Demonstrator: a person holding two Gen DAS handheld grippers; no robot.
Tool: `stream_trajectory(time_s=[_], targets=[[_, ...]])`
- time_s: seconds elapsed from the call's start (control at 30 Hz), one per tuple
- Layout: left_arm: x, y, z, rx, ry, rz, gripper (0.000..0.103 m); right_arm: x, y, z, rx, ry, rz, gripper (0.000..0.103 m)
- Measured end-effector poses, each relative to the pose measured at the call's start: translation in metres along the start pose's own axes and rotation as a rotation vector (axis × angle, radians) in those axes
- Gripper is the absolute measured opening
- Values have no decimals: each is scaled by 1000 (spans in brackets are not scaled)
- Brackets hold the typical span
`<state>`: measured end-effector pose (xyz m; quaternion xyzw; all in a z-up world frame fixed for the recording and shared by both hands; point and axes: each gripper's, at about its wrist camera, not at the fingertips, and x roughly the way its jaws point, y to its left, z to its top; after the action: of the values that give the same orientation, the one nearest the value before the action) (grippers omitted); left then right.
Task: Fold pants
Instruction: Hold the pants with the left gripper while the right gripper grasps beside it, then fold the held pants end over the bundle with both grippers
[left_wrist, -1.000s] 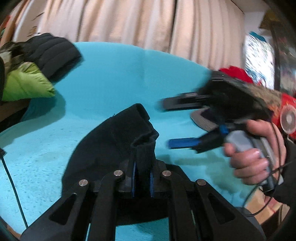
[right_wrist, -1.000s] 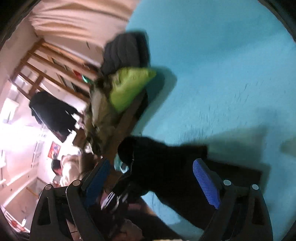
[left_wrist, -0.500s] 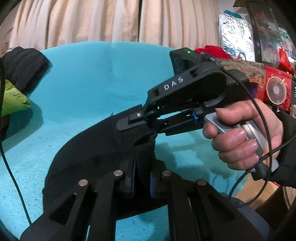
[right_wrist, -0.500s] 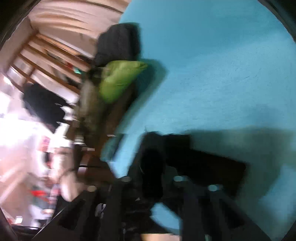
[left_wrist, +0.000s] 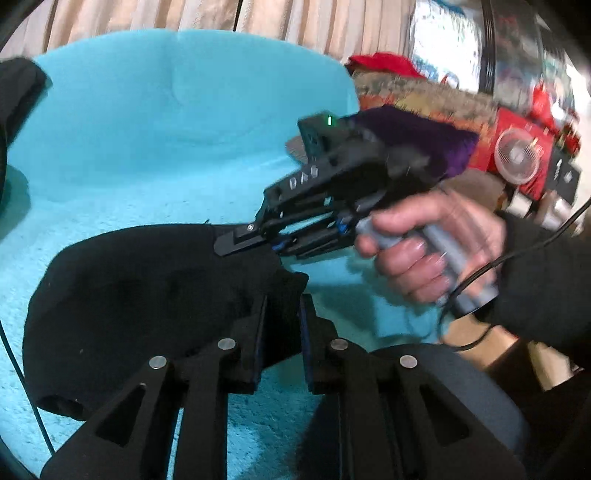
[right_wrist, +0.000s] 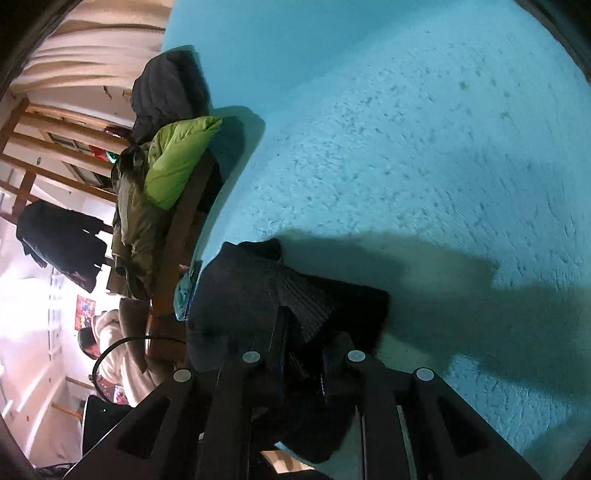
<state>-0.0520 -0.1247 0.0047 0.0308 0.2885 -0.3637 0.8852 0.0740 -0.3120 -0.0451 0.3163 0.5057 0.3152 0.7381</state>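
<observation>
Turquoise bed (left_wrist: 155, 155), black pants (left_wrist: 147, 295), green jacket (right_wrist: 177, 158) alongside.

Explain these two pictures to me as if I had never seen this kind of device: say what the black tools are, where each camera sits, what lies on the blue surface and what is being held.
There is no robot here. A person holds a hand tool with two fingers in each hand, and each tool carries a wide-angle camera looking forward along those fingers.

The left wrist view shows the left gripper at the bottom, shut on the black pants. Across from it you see the person's right hand squeezing the handle of the right gripper, which meets the same cloth.

The right wrist view is tilted sideways. Its own fingers are shut on the ribbed edge of the pants.

The pants lie bunched on a turquoise cover. At its far edge sit a dark jacket and a lime green cushion.
</observation>
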Motion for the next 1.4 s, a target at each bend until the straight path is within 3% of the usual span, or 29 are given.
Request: stream_trajectory(time_s=[0.1,0.17,0.23,0.3,0.37,0.47,0.53,0.6,0.73,0.77,0.97,1.07,1.13,1.2,1.3,1.4], targets=[[-26,21,8,-67,-82,-4,17,-3,-1,-4,-17,-23,20,21],[-43,42,11,-134,-131,20,22,-12,3,-6,-41,-65,-15,26],[-71,77,10,-259,-198,70,23,-32,13,-11,-84,-142,-116,46],[-88,102,6,-351,-235,98,23,-52,30,-19,-166,-207,-178,46],[-101,122,0,-417,-251,124,23,-65,53,-31,-290,-223,-186,46],[-98,122,-3,-413,-218,106,23,-57,90,-59,-521,-153,-253,40],[-88,114,-2,-395,-172,75,23,-39,102,-73,-611,-87,-322,17],[-79,110,-3,-373,-124,81,21,-21,106,-83,-668,-18,-354,13],[-45,117,-19,-392,68,168,10,-2,98,-86,-681,68,-384,9],[-39,124,-24,-417,83,172,5,2,95,-85,-679,84,-398,7],[-33,136,-24,-482,73,145,4,9,79,-66,-614,148,-344,0],[-42,138,-9,-516,42,119,3,7,81,-67,-588,137,-326,1],[-55,137,10,-480,-14,130,7,-2,83,-68,-577,113,-305,1],[-58,139,36,-458,-50,117,18,-12,91,-64,-569,46,-283,8],[-33,151,60,-440,3,106,19,-20,100,-49,-584,-80,-343,8],[16,169,63,-461,138,150,18,-4,101,-36,-609,-97,-402,7]])
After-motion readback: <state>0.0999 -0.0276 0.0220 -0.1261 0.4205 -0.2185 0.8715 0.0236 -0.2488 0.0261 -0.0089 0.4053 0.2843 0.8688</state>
